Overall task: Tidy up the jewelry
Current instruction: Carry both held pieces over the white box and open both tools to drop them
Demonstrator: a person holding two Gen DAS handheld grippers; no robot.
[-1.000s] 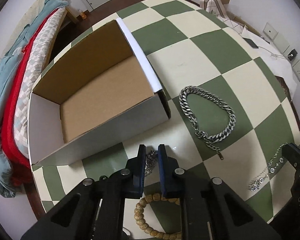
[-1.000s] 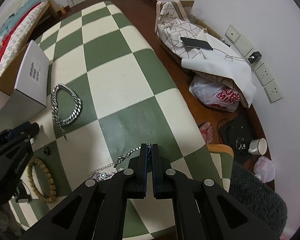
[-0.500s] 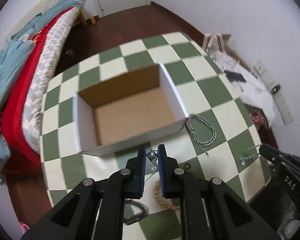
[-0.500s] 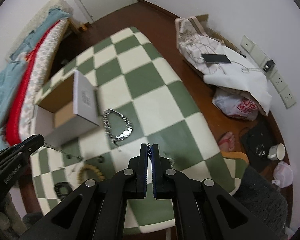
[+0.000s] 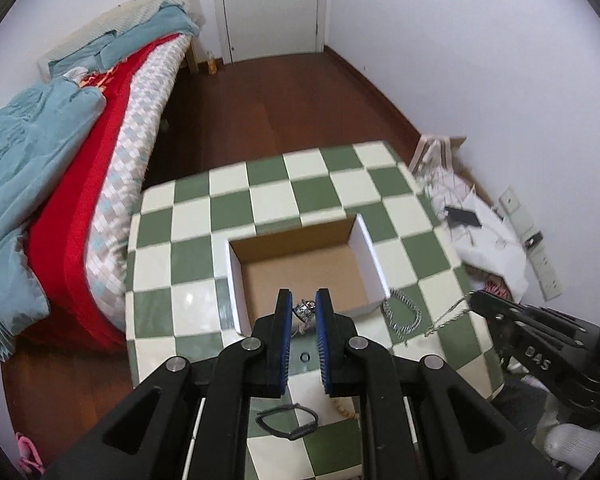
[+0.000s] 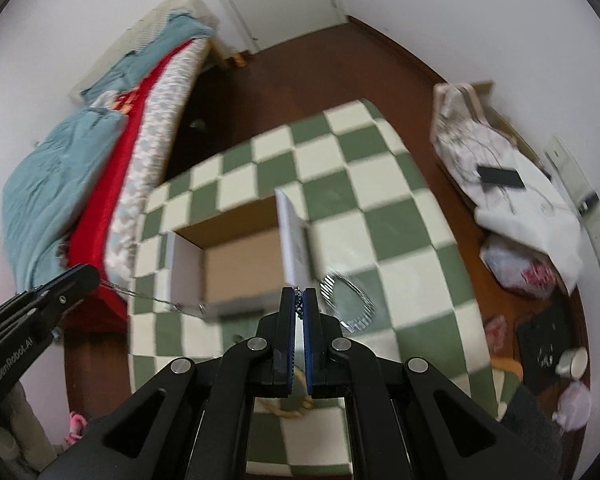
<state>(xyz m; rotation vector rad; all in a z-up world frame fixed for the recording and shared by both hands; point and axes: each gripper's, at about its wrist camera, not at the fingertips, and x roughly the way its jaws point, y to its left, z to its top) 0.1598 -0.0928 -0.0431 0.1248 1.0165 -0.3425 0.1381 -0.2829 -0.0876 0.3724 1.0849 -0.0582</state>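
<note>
I am holding both grippers high above the checkered table [image 5: 268, 196]. My left gripper [image 5: 304, 312] is pinching a small silver piece [image 5: 305, 310] between narrow jaws, over the near wall of the open cardboard box [image 5: 374, 256]. My right gripper [image 6: 299, 305] is clamping a thin silver chain [image 5: 446, 318], dangling beside the thick chain bracelet [image 5: 404, 314] lying on the table

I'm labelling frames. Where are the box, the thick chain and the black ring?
box [image 5: 300, 276], left wrist view, bare cardboard floor.
thick chain [image 5: 414, 312], left wrist view, right side of loop.
black ring [image 5: 286, 420], left wrist view, its band.
</note>
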